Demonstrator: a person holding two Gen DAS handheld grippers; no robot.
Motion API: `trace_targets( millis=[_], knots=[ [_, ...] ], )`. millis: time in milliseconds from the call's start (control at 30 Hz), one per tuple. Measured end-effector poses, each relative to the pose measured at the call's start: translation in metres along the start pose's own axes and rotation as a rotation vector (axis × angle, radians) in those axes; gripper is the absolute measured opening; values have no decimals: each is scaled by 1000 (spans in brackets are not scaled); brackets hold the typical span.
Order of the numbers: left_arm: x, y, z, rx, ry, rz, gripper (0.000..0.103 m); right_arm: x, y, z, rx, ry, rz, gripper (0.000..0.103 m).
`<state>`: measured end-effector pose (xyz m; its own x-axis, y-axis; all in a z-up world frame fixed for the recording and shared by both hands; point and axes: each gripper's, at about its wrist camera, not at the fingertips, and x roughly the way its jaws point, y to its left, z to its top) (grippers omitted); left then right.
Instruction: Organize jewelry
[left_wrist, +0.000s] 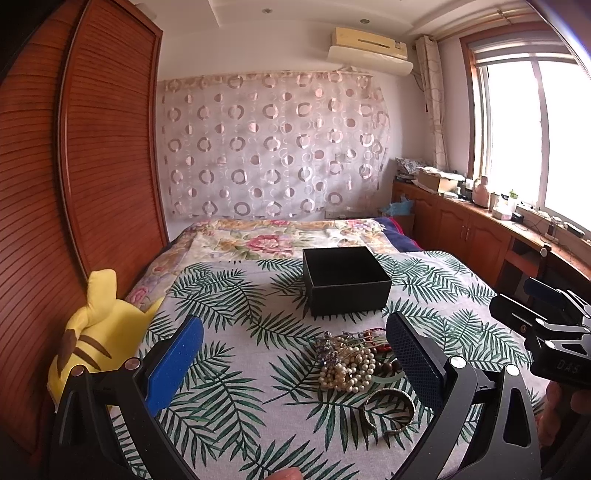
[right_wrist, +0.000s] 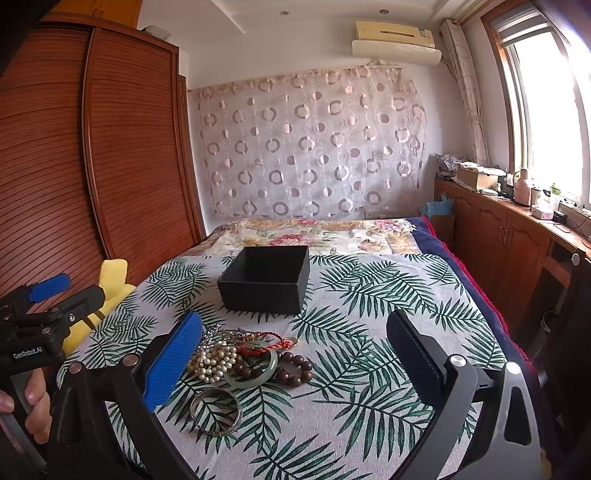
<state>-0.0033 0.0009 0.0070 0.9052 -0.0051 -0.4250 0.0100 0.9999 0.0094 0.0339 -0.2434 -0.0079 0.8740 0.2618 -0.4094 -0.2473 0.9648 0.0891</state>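
Note:
A pile of jewelry lies on the leaf-print cloth: a pearl strand (left_wrist: 349, 369) (right_wrist: 214, 363), a metal bangle (left_wrist: 389, 411) (right_wrist: 216, 411), a jade bangle (right_wrist: 255, 369), dark wooden beads (right_wrist: 293, 367) and a red cord bracelet (right_wrist: 264, 341). An open, empty black box (left_wrist: 345, 278) (right_wrist: 267, 278) stands behind the pile. My left gripper (left_wrist: 295, 350) is open and empty, just in front of the pile. My right gripper (right_wrist: 295, 350) is open and empty, with the pile by its left finger. Each gripper shows at the edge of the other's view.
The leaf-print cloth (left_wrist: 236, 387) (right_wrist: 369, 369) covers the near end of a bed with a floral quilt (left_wrist: 273, 236). A yellow plush toy (left_wrist: 99, 332) lies at the left edge by the wooden wardrobe (left_wrist: 92, 166). Wooden cabinets (right_wrist: 517, 236) run along the right under the window.

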Motion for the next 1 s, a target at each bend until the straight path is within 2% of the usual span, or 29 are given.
trace_targets(
  millis=[1000],
  knots=[
    [-1, -2, 0, -3, -12, 4, 96, 3, -1, -3, -2, -2, -2, 101]
  ],
)
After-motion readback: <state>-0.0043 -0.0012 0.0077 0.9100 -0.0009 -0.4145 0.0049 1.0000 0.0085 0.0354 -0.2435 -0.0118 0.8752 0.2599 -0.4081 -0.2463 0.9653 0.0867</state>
